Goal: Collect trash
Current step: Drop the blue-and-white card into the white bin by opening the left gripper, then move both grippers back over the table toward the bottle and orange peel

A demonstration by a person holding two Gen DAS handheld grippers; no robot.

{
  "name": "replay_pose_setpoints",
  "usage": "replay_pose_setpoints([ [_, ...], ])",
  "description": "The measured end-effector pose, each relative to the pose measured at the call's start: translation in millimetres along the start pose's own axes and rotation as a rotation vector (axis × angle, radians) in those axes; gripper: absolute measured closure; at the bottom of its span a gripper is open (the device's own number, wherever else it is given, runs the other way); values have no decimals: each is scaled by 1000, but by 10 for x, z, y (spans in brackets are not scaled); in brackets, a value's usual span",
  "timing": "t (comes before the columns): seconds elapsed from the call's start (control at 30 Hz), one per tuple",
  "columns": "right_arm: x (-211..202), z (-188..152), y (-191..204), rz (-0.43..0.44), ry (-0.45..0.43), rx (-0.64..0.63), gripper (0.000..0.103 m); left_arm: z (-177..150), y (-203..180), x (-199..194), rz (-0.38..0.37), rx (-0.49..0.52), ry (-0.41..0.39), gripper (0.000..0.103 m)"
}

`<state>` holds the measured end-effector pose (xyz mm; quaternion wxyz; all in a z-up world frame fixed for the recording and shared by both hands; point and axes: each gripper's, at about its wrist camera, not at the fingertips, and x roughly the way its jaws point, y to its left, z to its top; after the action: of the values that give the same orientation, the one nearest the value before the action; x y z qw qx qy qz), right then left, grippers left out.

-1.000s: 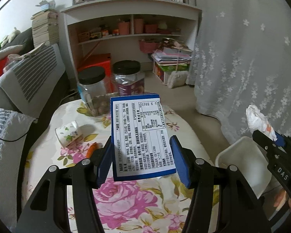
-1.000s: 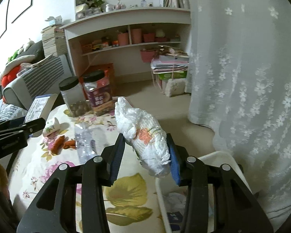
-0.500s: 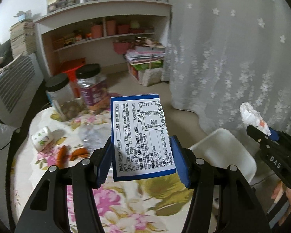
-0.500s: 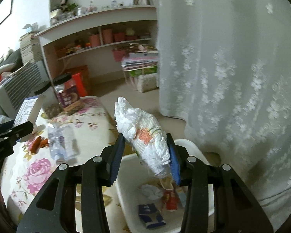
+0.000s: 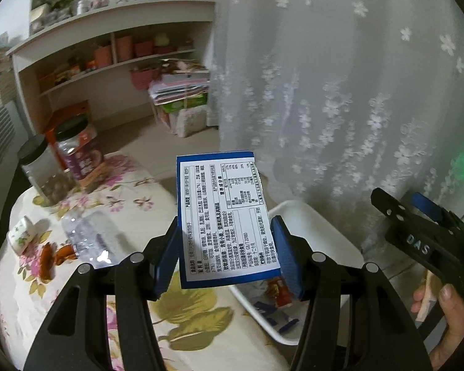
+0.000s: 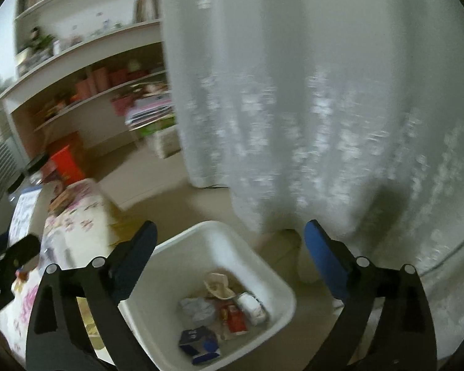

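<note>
The left tongs (image 5: 225, 256) squeeze a blue box (image 5: 224, 219) and hold it up over the flowery tabletop (image 5: 201, 324). The right tongs (image 6: 229, 256) are wide open above the white bin (image 6: 201, 241), which has trash in it.

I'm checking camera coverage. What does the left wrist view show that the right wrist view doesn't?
Only the left wrist view shows the blue box clamped in the left gripper, with its printed label, plus the clear plastic bottle. Only the right wrist view shows the empty, open right gripper and the wrappers down inside the bin. Both show the white bin and the curtain.
</note>
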<state>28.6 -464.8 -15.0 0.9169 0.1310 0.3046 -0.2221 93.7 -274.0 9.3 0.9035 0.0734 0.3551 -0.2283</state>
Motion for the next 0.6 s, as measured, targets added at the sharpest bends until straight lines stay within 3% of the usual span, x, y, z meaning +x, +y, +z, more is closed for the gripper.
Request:
replay_pose_setpoints([
  [0.27,-50,35,-457,-91,-4,155,7,47,-346,81,-57,35,20,45],
  [0.37,-85,42,-533,-108,-16,179,7,67,-434,173,-91,40,60,31],
  [0.6,-109,55,-489,-131,-35,168,7,50,-404,182,-50,54,48,30],
])
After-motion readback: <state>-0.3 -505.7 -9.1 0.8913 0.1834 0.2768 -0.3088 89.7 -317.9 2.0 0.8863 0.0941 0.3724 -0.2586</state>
